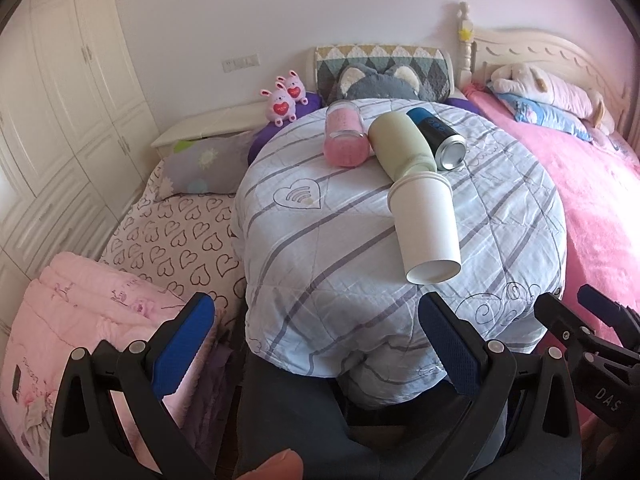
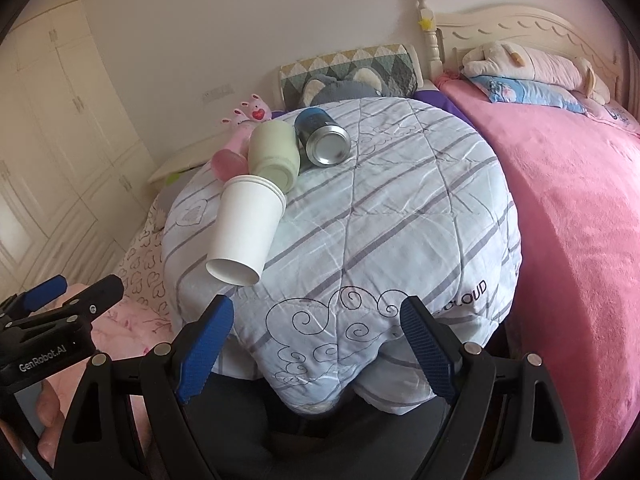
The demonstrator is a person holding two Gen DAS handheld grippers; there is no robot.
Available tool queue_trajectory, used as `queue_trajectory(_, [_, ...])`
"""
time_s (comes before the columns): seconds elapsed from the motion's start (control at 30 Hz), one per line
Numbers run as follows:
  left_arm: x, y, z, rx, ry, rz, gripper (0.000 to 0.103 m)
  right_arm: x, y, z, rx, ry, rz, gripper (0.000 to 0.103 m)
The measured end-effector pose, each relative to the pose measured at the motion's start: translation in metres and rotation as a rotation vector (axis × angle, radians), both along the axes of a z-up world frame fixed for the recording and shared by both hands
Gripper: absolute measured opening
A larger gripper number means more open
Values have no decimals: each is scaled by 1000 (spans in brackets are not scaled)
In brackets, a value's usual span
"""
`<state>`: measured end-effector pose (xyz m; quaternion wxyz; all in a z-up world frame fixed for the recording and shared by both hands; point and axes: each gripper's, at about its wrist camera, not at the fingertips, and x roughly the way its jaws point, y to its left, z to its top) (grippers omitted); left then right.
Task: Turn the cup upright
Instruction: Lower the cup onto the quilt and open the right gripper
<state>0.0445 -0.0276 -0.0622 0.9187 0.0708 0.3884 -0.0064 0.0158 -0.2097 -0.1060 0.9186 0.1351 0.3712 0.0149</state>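
Note:
A white paper cup [image 1: 426, 224] lies on its side on a quilt-covered round table [image 1: 320, 264], its base toward me; it also shows in the right wrist view [image 2: 246, 230]. Its rim touches a pale green cup [image 1: 400, 146], also on its side, seen in the right wrist view too [image 2: 274, 152]. My left gripper [image 1: 316, 344] is open and empty, below the table's near edge. My right gripper [image 2: 316, 344] is open and empty at the table's front edge, and shows at the right of the left view [image 1: 580, 320].
A pink jar [image 1: 346, 134] and a dark metal can [image 1: 438, 138] lie on their sides behind the cups. A pink bed [image 2: 580, 220] is on the right. A low bed with heart-print sheet [image 1: 176, 236] and folded pink quilt [image 1: 80, 320] is on the left. Wardrobes [image 1: 60, 100] stand far left.

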Motion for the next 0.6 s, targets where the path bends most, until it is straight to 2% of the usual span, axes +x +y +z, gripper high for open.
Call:
queue_trajectory(0.4, [5,-6,-3,-8,17,-22,103,2,-5,-2,1,11,-7,87])
queue_trajectory(0.6, [26,-15,-9,-42,68,-72,103,9,-13,-7,-8,29,-22,86])
